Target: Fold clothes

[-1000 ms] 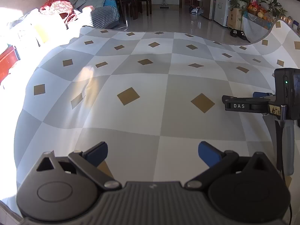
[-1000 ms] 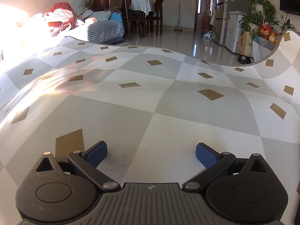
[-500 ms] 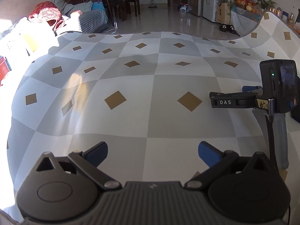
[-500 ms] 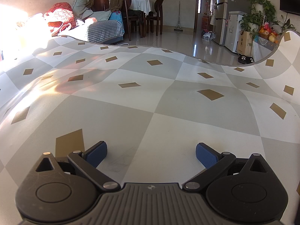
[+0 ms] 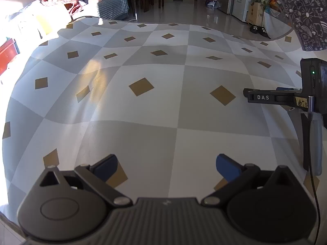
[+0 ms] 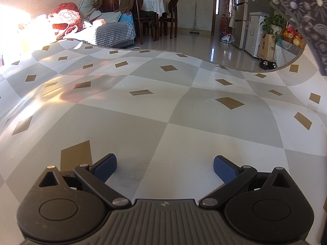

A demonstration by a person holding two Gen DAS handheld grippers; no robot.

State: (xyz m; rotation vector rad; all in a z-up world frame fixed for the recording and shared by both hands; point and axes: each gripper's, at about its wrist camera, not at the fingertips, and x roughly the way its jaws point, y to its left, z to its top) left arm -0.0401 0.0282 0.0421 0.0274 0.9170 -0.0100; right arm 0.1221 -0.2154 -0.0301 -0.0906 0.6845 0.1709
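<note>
I had both claws wide open and empty: left gripper [image 5: 165,163] low over the checked tablecloth [image 5: 155,110], right gripper [image 6: 164,166] the same, its side also showing at the right edge of the left view. Nothing lay between the blue pads [image 6: 223,170] on either side. The only garment I could see was a dark printed cloth [image 5: 302,8] hanging into the top right corner of both views, well apart from both claws and above the table; I couldn't tell what held it or what kind of garment it was. My judgement: the step was to get that cloth down flat, so I'd wait till it lay on the table, then take two corners of one edge, one per claw, and pinch cloth only, not the tablecloth under it. Nothing on the table blocked the reach. Farther back were the sofa [image 6: 110,32], dining chairs [image 6: 171,18] and fridge [image 6: 241,20], none in the way.
</note>
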